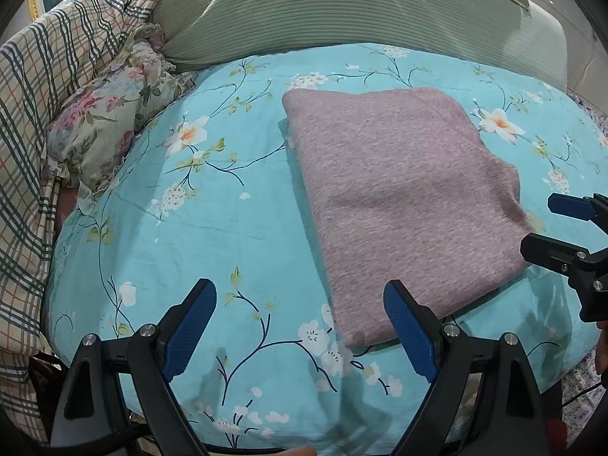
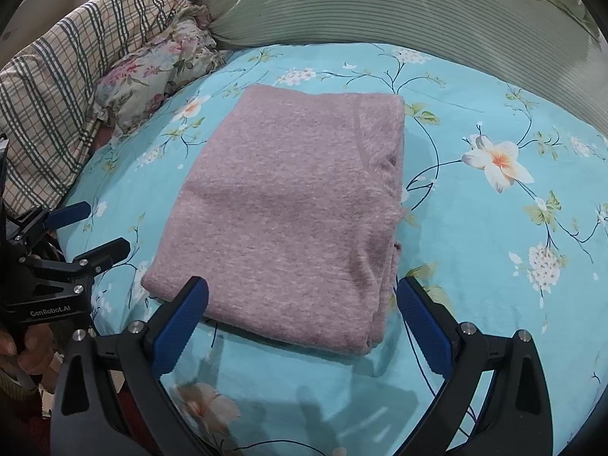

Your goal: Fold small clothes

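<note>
Left gripper (image 1: 300,298): jaws wide, nothing between them; only bare sheet (image 1: 212,220) lies ahead of its tips.
Right gripper (image 2: 303,296): jaws wide and empty, straddling the near edge of the garment (image 2: 288,205) without pressing on it.
Garment: a mauve knit, already folded into a tidy rectangle, flat on the sheet; straight ahead of the right gripper, ahead and to the right of the left one, whose right finger overlaps the near corner.
Loose side: layered edges and a small pucker show on the garment's right side, just beyond the right gripper's right finger.
Progress: judged nearly done; perhaps one more fold or a lift remains.
Risk, partial pinch: closing on the top layer alone would likely peel the stack open.
Risk, snag: the sheet is soft; a low pinch could gather it with the knit and drag everything.
Risk, uneven lift: one gripper leading could skew the fold.
Beyond: pillow (image 1: 342,11) and plaid quilt (image 1: 45,87), well clear.
</note>
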Tool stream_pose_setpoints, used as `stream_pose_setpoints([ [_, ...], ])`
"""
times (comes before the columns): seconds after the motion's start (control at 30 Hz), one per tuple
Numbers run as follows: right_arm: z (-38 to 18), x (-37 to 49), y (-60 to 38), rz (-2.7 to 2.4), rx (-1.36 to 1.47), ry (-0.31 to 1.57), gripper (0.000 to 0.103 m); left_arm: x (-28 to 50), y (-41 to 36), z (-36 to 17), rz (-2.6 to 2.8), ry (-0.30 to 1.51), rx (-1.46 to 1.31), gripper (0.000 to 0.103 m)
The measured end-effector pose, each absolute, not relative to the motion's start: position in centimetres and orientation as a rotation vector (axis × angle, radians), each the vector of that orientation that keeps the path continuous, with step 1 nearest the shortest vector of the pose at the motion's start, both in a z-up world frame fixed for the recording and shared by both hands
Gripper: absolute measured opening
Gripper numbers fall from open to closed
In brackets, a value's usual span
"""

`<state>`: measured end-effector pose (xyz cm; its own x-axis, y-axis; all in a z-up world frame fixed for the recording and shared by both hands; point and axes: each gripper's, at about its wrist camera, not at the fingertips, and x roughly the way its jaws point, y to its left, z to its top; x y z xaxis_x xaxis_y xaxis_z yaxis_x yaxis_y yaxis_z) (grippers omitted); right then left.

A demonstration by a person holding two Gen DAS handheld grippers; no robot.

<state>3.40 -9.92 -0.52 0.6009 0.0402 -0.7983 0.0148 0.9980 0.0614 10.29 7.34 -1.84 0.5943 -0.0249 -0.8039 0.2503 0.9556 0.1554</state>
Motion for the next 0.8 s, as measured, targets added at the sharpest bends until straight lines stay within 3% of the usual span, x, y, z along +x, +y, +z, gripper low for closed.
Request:
stream_pose_setpoints([
  [0.8,0.5,4.4,-10.0,0.022,0.045,0.905,0.099,10.9,6.9,-0.8,-0.171,0.888,0.269,0.090],
])
